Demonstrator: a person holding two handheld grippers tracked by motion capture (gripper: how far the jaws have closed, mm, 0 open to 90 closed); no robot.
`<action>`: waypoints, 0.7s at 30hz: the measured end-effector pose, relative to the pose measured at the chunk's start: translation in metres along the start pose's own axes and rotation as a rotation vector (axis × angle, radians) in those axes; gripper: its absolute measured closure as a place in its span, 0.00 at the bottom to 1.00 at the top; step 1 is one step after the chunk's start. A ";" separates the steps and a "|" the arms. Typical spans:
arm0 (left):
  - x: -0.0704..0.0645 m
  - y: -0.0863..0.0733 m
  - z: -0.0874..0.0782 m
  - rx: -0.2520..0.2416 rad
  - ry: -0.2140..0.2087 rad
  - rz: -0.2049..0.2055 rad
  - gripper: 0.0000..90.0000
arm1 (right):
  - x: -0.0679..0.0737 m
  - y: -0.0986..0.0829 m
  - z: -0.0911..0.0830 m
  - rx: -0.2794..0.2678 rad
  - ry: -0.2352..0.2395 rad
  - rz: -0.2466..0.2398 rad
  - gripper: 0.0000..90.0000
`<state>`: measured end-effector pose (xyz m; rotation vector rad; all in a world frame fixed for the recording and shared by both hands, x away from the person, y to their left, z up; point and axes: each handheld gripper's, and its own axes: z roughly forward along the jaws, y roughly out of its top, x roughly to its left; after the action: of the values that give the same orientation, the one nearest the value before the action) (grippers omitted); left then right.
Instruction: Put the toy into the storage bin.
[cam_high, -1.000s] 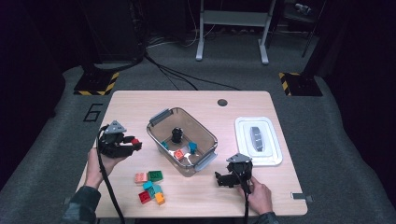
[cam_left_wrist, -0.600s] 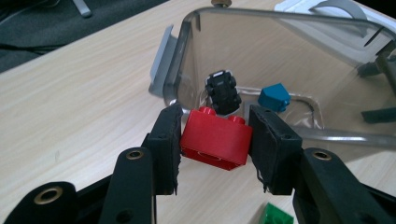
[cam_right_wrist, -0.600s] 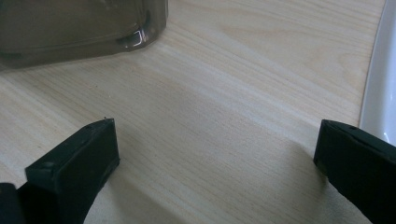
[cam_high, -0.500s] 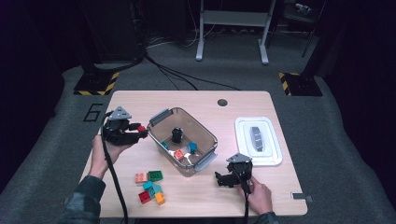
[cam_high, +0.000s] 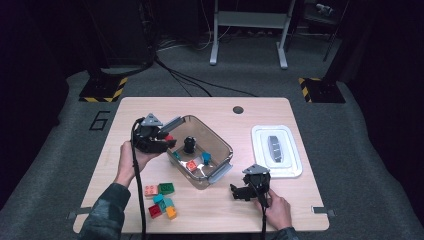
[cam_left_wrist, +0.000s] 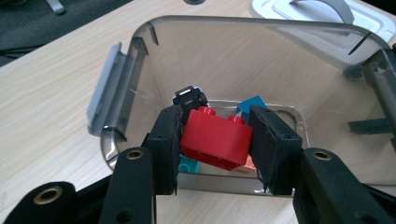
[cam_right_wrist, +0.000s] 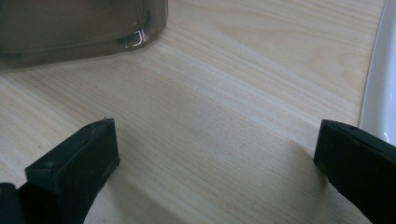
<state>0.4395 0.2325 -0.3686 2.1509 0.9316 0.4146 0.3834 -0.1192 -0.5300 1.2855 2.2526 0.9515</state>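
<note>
left gripper (cam_high: 165, 140) clenched on a red brick (cam_left_wrist: 217, 137), held over the left rim of the clear bin (cam_high: 226, 148) at the middle of the tabletop (cam_high: 210, 107). inside the bin, a black piece (cam_high: 189, 144) plus teal and orange bricks. right gripper (cam_high: 239, 192) released, jaws wide apart, resting low on the tabletop near the bin's near right corner. loose bricks (cam_high: 161, 199) on the near left; white lid (cam_high: 276, 150) at the right.
</note>
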 end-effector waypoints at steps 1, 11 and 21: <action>0.000 0.000 0.003 0.009 -0.009 -0.003 0.62 | -0.001 0.000 0.000 0.001 0.000 -0.015 0.00; 0.000 -0.007 0.018 0.061 -0.006 -0.017 0.62 | 0.000 0.000 0.000 0.000 0.000 0.000 0.00; 0.002 -0.011 0.015 0.068 -0.020 -0.022 0.58 | 0.000 0.000 0.000 0.000 0.001 -0.003 0.00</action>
<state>0.4440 0.2311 -0.3870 2.2004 0.9695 0.3543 0.3834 -0.1195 -0.5300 1.2814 2.2548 0.9510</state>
